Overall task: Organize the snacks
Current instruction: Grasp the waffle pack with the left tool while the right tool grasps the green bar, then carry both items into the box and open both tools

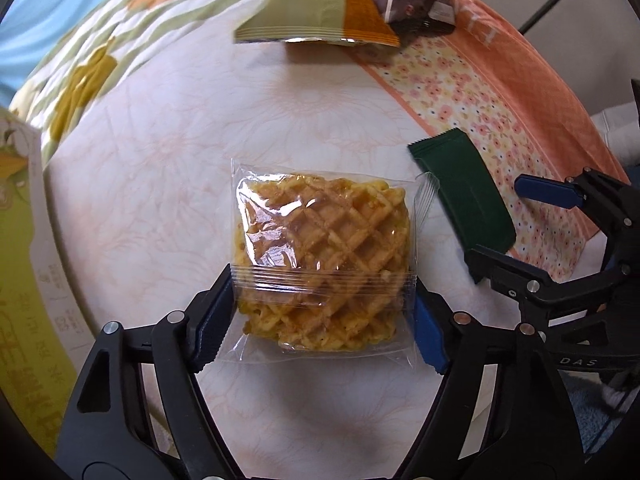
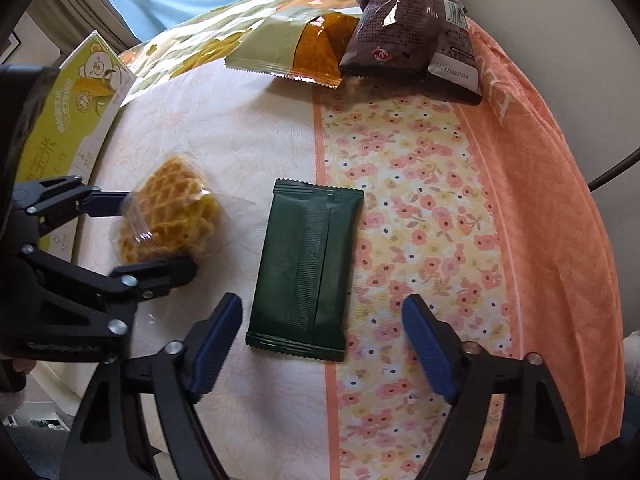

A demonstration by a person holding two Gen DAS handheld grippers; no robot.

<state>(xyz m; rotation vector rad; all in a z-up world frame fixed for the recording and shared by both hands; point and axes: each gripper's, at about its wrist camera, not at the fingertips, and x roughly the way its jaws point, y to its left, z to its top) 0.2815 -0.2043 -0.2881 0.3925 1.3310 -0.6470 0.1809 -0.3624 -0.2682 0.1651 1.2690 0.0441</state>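
A left gripper [image 1: 324, 320] is closing its blue-padded jaws on a waffle [image 1: 320, 256] sealed in clear plastic wrap, the pads pressing the wrapper's near end from both sides above a bed covered with a pale cloth [image 1: 160, 152]. Seen from the right wrist, the waffle is sitting between those jaws at the left of the bed, just in front of a yellow-green box [image 2: 76, 112]. The box is showing a cartoon bear, an ear of corn and Chinese characters that are too small to make out. A right gripper [image 2: 320, 344] is hovering with its jaws spread wide, holding nothing, and a dark green packet [image 2: 308, 268] is lying flat on the cloth just ahead of its tips, seam side up and bearing no print that can be read. The packet is straddling the line where the pale cloth is meeting a floral strip [image 2: 420, 220] of small orange and yellow blossoms, with a plain orange border [image 2: 552, 200] running along the far right. At the far edge of the bed a pale green and orange bag [image 2: 296, 52] is lying beside a dark brown packet [image 2: 404, 32], the two touching. The brown packet is carrying a red round emblem, fine white text too small to read and a white panel with a string of digits beginning 2025. On the right gripper's body, in the left wrist view, the letters DAS are showing
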